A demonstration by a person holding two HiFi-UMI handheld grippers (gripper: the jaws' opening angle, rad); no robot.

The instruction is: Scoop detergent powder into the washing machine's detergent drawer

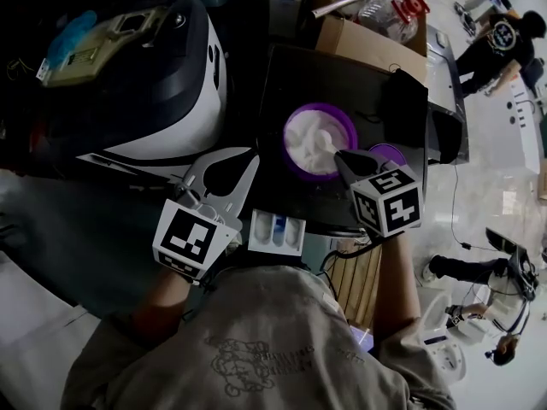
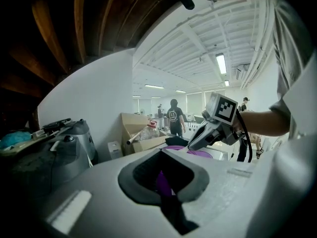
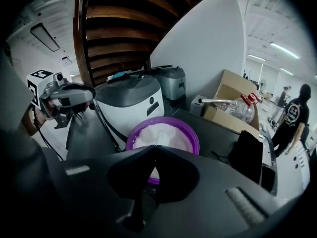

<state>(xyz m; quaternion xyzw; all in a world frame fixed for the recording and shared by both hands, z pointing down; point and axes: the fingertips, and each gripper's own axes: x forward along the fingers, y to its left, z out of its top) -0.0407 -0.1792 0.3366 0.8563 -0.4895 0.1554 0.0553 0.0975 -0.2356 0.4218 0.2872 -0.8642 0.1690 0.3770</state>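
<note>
Shirt [image 1: 256, 340] cloth filled the head view's foot. Only that view showed the drawer [image 1: 276, 231], open at the bench's [image 1: 342, 75] front edge. Right claw [image 1: 339, 157] gripped a white scoop [image 3: 159, 148] in the powder [image 1: 312, 135] of the purple bowl [image 3: 190, 135]. Left claw [image 1: 224, 176], narrow, pinched a purple piece [image 2: 162, 181] near the bench's left edge. Behind stood a box [image 1: 363, 24]; open floor with people [image 1: 500, 45] lay to the right.
</note>
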